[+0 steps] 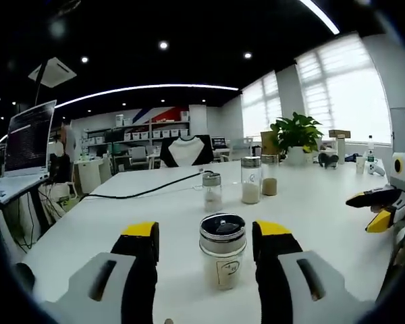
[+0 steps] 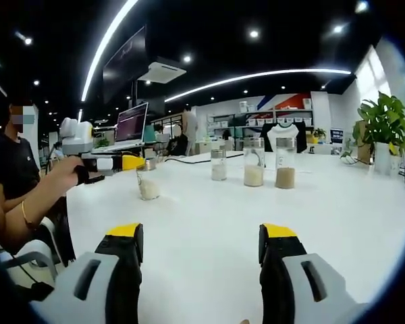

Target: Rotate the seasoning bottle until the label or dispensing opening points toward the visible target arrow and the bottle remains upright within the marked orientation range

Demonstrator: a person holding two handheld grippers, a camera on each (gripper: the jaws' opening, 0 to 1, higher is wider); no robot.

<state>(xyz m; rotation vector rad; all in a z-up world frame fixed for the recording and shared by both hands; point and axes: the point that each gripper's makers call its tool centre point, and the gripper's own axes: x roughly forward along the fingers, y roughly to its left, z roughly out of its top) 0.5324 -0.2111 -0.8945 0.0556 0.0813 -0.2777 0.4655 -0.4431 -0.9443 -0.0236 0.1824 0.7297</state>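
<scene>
In the left gripper view, the left tool [image 1: 206, 250] stands spread wide around the upright seasoning bottle [image 1: 222, 250] on the white tabletop [image 1: 310, 202], jaws apart from its sides. Three more jars [image 1: 250, 180] stand at 12 o'clock beyond it. The right tool [image 2: 201, 253] is released over bare tabletop, grasping nothing.

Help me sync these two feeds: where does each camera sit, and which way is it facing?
Left gripper view: rides the left gripper, looking along its fingers at the nearest seasoning bottle between them; the right gripper enters at right.
Right gripper view: rides the right gripper, looking across the white table; the person's hand holds the left gripper at that bottle.
Shared: the bottle row, table, plant.
</scene>
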